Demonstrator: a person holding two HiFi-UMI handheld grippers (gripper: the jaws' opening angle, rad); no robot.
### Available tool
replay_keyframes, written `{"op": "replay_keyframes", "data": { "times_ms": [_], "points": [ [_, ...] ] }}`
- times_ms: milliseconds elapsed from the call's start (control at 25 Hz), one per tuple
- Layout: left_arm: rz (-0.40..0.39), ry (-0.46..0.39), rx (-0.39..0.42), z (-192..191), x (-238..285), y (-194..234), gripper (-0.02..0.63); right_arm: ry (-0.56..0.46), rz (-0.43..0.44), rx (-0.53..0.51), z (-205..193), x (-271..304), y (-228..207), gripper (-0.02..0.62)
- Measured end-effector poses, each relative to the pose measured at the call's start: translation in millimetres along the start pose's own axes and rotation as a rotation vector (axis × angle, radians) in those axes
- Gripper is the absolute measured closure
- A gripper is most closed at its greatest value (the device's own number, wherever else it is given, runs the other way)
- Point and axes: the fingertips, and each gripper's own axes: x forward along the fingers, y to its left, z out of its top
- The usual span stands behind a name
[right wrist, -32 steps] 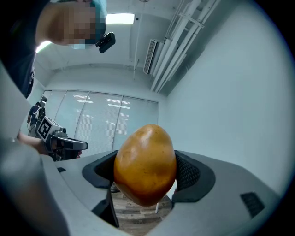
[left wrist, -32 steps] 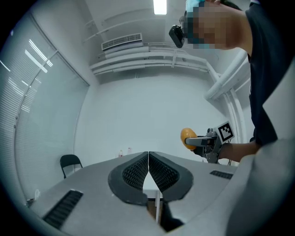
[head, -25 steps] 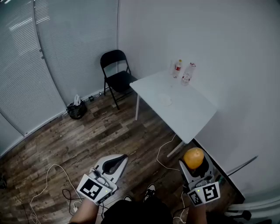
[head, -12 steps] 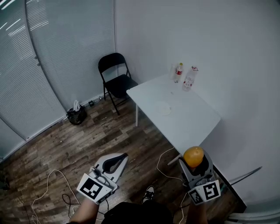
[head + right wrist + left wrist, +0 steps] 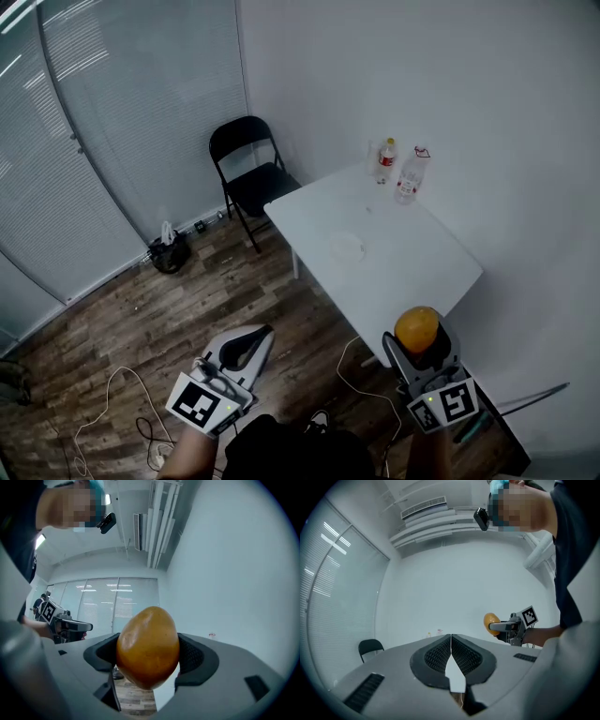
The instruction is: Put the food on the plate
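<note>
1. The wood floor (image 5: pixel 159 309) lies between the person and the goal. A loose white cable (image 5: pixel 349 349) trails by the near end of the worktop and looks like a tripping risk.
2. The white worktop (image 5: pixel 422 272) stands ahead against the wall, well apart from both tools. The step in hand appears to be the carry towards it.
3. A black folding chair (image 5: pixel 246 169) sits at the far end, out of the path.
4. The left tool (image 5: pixel 261 337) is empty, its jaws pressed together. The right tool (image 5: pixel 418 349) is clamped on the food.
5. Two plastic bottles (image 5: pixel 385 159) stand at the far edge, beyond the plate. A reach that stops short of them should avoid a knock.
6. The plate (image 5: pixel 348 247) is small, pale and bare, near the middle of the worktop.
7. The food, an orange-yellow oval fruit (image 5: pixel 416 326), rides upright between the right jaws. It would be best lowered onto the plate before release, since it could roll.
</note>
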Motion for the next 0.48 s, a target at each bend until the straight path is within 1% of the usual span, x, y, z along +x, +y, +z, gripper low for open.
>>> {"op": "replay_keyframes", "data": {
  "times_ms": [120,280,360,480],
  "points": [
    [0.007,0.017,-0.001,-5.4,21.7,4.8,0.583,0.002,0.001,0.011,-7.1,9.5,-20.8,0.222],
    [-0.005,0.027,-0.007,-10.6,47.6,15.8,0.583,0.019,-0.005,0.018,-18.1,25.7,-40.0,0.222],
    [-0.023,0.021,-0.010,-11.3,60.0,23.9,0.583,0.025,-0.013,0.015,-21.9,36.3,-45.7,0.222],
    [-0.072,-0.018,-0.009,-6.1,80.5,39.9,0.583,0.037,-0.036,0.006,-28.4,55.0,-51.4,0.222]
  ]
}}
